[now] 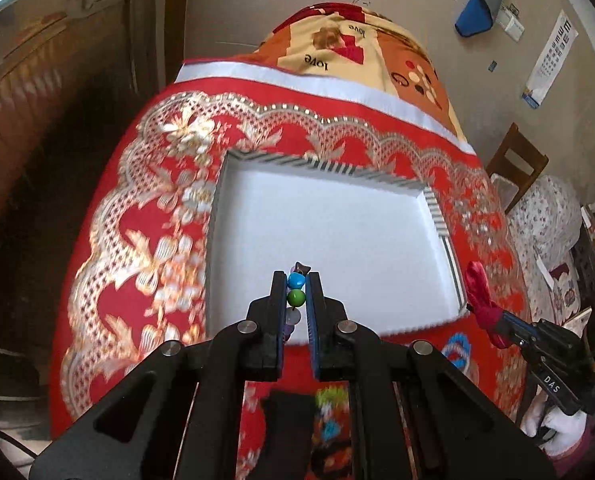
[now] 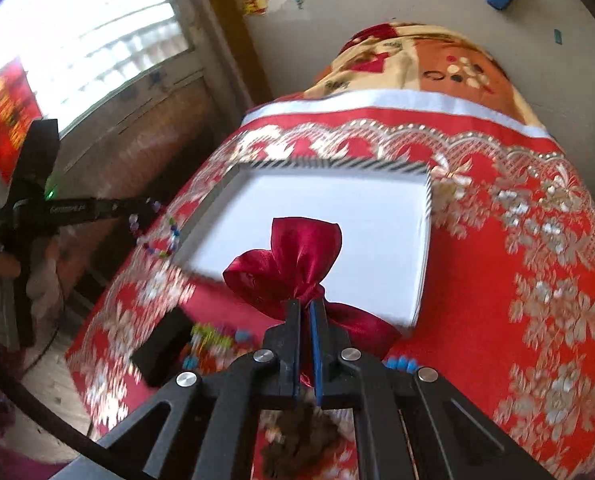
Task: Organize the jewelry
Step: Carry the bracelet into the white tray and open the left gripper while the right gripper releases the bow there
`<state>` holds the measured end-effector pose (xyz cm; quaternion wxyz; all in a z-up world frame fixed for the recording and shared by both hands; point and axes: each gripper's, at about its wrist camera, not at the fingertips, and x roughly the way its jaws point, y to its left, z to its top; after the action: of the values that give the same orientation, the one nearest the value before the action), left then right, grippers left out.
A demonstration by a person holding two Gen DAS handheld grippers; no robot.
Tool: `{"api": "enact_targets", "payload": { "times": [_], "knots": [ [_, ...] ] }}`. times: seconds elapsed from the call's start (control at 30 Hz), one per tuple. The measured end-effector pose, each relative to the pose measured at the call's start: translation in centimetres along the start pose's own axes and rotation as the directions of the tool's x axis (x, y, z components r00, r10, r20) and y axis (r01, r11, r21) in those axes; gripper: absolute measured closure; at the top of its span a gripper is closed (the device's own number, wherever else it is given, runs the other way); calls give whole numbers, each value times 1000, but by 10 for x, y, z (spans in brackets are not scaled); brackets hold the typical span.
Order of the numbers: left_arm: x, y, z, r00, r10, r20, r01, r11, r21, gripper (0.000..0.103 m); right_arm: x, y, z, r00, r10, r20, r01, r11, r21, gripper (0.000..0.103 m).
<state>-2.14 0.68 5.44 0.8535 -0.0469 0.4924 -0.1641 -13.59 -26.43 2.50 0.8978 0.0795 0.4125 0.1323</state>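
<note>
Left gripper [image 1: 296, 286] clamped narrow on a beaded strand [image 1: 296, 292]: blue bead above green between the jaws, a dark star-shaped bead poking past the tips, pale beads trailing back toward the wrist. Strand's long axis in line with the fingers, low centre of the left view. White tray [image 1: 329, 224] directly ahead and above the tips in that view, striped rim along its far and right sides, bare floor visible. Right gripper [image 2: 304, 305] pinched shut on the gathered neck of a red satin pouch [image 2: 297, 260], mouth flaring upward in the frame, body bulging lower right behind the jaws. In the right view, tray again dead ahead, pouch overlapping its near edge. Both loads lifted clear of the red patterned cloth [image 1: 137, 240]. Judged: left strand slightly nearer the tray's middle; short forward-and-down travel enough for either. More loose beads [image 2: 213, 340] blurred on the cloth, lower left of the right view.
</note>
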Motion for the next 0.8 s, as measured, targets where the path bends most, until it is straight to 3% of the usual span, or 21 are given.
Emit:
{"api": "enact_targets", "payload": {
  "times": [0.4, 0.8],
  "knots": [
    [83, 11, 69, 995, 100, -29, -101, 994, -32, 95, 87, -41, 88, 987, -142, -70, 149, 984, 99, 99],
    [148, 9, 84, 987, 133, -95, -135, 991, -19, 94, 170, -96, 109, 964, -208, -167, 238, 952, 193, 99]
  ]
}}
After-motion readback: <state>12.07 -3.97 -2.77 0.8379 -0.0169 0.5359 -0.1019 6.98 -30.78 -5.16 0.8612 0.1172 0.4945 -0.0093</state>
